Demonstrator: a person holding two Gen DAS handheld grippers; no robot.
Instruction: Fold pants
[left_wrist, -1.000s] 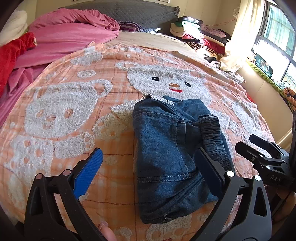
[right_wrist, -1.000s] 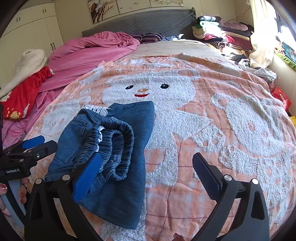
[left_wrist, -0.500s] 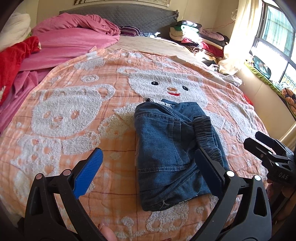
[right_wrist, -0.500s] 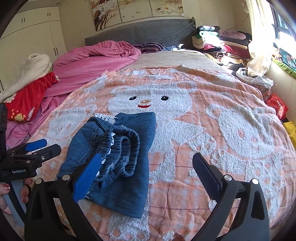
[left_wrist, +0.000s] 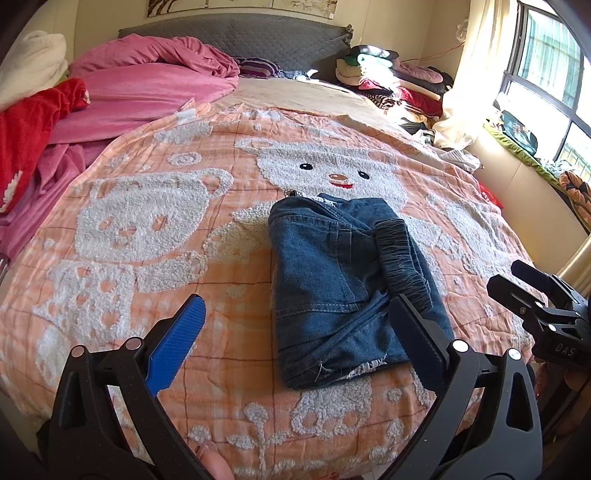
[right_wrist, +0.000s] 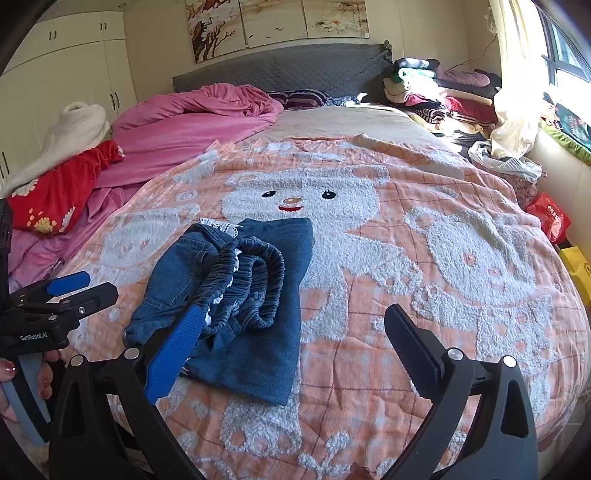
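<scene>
The blue denim pants (left_wrist: 332, 280) lie folded into a compact rectangle on the orange bear blanket (left_wrist: 147, 221), with the elastic waistband on top at their right side. They also show in the right wrist view (right_wrist: 240, 306). My left gripper (left_wrist: 295, 325) is open and empty, held above the blanket just short of the pants' near edge. My right gripper (right_wrist: 291, 332) is open and empty, above the pants' near right side. Each gripper shows at the edge of the other's view, the right one (left_wrist: 535, 306) and the left one (right_wrist: 66, 295).
A pink duvet (right_wrist: 192, 122) and red cloth (right_wrist: 55, 192) lie at the bed's far left. A heap of clothes (right_wrist: 436, 92) sits at the far right by the grey headboard (right_wrist: 288, 74). A window ledge (left_wrist: 535, 147) runs along the right.
Both grippers have drawn back and upward from the folded pants, so more of the bed and room shows. The pants have stayed where they lay. Both grippers stay open.
</scene>
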